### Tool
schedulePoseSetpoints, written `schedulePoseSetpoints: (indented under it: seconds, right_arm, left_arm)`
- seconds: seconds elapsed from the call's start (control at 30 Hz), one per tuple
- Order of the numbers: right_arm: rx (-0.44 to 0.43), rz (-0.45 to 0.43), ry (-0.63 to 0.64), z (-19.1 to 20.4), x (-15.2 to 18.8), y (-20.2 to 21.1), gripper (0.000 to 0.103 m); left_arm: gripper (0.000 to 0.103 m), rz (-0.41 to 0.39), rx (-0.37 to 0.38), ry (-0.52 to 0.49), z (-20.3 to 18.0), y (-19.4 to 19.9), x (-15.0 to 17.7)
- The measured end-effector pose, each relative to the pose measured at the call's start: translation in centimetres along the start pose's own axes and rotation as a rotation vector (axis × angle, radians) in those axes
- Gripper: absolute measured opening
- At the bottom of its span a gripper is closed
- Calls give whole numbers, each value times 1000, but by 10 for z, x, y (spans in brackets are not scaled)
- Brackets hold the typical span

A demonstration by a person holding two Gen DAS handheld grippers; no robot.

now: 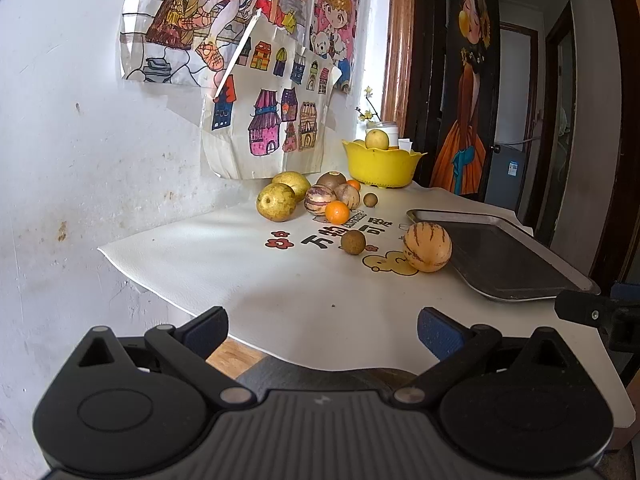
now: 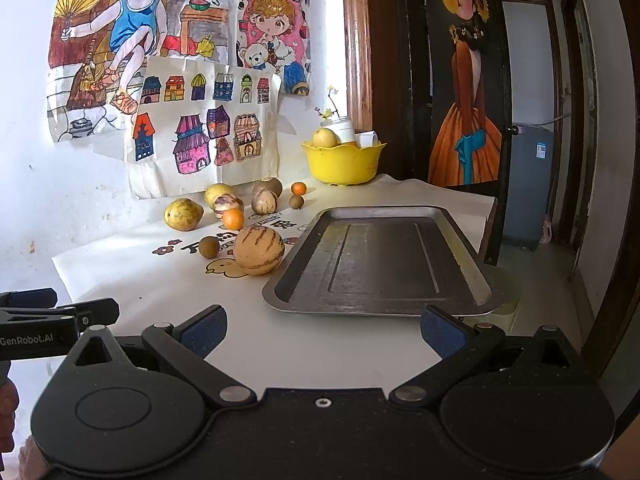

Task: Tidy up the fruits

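Note:
Loose fruit lies on the white table mat (image 1: 240, 280): a striped tan melon (image 1: 427, 246) (image 2: 259, 250) beside the metal tray (image 1: 496, 256) (image 2: 380, 260), a small brown fruit (image 1: 353, 241) (image 2: 209, 247), an orange (image 1: 337, 213) (image 2: 233, 219) and yellow pears (image 1: 276, 201) (image 2: 183, 214) near the wall. A yellow bowl (image 1: 380, 166) (image 2: 342, 164) at the back holds a pear. My left gripper (image 1: 322, 330) hangs open over the mat's near edge, holding nothing. My right gripper (image 2: 324, 330) is open in front of the tray, also holding nothing.
Children's drawings (image 2: 192, 80) hang on the white wall behind the fruit. A dark door with a painted figure (image 2: 468, 80) stands to the right. The left gripper (image 2: 52, 320) shows at the left edge of the right wrist view, with part of a hand beneath it.

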State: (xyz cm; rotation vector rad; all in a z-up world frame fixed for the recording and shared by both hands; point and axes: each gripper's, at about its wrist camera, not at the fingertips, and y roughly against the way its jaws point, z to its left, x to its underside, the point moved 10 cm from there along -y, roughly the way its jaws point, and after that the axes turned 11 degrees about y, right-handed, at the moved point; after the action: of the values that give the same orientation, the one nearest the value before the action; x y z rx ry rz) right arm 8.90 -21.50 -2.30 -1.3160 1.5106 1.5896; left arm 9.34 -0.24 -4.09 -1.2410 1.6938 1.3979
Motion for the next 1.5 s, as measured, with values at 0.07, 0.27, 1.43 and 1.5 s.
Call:
schedulePoseSetpoints:
  seconds: [0.07, 0.27, 1.43, 1.5]
  right_arm:
    - [3, -1, -2, -2, 0, 0, 103]
    - [7, -1, -8, -4, 1, 1, 103]
    - [4, 5, -9, -6, 4, 3, 103]
    - [2, 9, -2, -4, 4, 0, 103]
  left_arm:
    - [103, 1, 1, -1, 0, 0, 1]
    - [103, 1, 1, -2, 0, 0, 1]
    - [103, 5, 6, -10, -3, 0, 2]
    - [103, 7, 4, -9, -2, 0, 2]
